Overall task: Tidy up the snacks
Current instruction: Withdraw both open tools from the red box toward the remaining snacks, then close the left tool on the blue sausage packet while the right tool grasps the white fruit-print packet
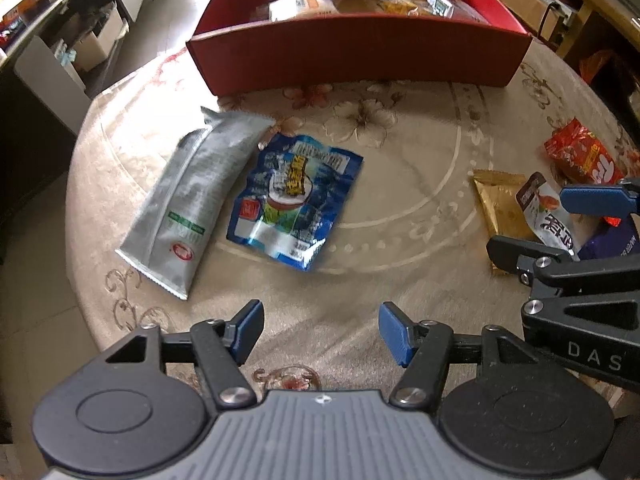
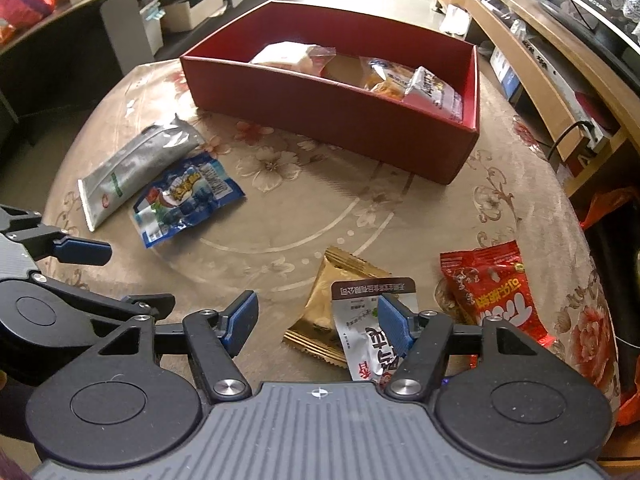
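Both released: left gripper (image 1: 321,330) empty short of blue packet (image 1: 294,200), right gripper (image 2: 317,322) straddling white sachet (image 2: 366,334) overlapping gold packet (image 2: 324,304); risks double-pick, missing red box (image 2: 340,120).

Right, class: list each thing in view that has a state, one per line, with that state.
red box: open-topped, partly filled with snack packets
silver pouch: flat on the table, outside the box
blue packet: flat, beside the silver pouch
gold packet: flat, partly under the white packet
red packet: lying near the table edge
left gripper: open, empty
right gripper: open
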`<state>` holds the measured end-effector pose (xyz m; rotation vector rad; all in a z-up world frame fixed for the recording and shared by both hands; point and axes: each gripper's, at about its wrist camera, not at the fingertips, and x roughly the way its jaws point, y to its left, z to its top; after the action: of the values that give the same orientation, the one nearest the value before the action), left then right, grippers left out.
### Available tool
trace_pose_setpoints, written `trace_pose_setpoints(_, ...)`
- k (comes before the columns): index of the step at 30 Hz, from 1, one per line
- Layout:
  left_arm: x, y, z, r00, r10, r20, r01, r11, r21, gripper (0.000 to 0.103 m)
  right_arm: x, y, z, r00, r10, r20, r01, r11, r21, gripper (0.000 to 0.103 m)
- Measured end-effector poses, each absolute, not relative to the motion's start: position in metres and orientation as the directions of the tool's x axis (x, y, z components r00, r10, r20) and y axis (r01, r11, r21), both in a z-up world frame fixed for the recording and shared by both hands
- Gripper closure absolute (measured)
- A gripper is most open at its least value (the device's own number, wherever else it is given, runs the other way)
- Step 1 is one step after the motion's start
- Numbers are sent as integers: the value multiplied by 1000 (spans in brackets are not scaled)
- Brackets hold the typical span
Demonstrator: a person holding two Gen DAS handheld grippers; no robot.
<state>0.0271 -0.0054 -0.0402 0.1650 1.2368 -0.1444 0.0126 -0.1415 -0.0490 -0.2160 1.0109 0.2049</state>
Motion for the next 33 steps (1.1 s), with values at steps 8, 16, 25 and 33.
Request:
trace_pose_setpoints(8, 29, 1, -46, 292, -40, -956, 193, 981, 18, 41, 16, -137, -52, 506, 75, -859, -285, 955, -85, 29)
trace_pose_setpoints(16, 33, 10, -46, 270, -88, -959, 183, 982, -39, 36, 22, -141, -52, 500, 80, -862, -295, 952, -83, 22)
trace_pose_setpoints(25, 32, 6, -47, 267, -88, -960, 200, 979, -34, 36, 26, -142, -58, 484, 67, -873, -306, 947, -97, 22)
trace_pose_setpoints(33, 33, 5, -48, 266, -87, -960, 202, 979, -32, 36, 29, -143, -60, 480, 64, -875, -311, 945, -101, 21)
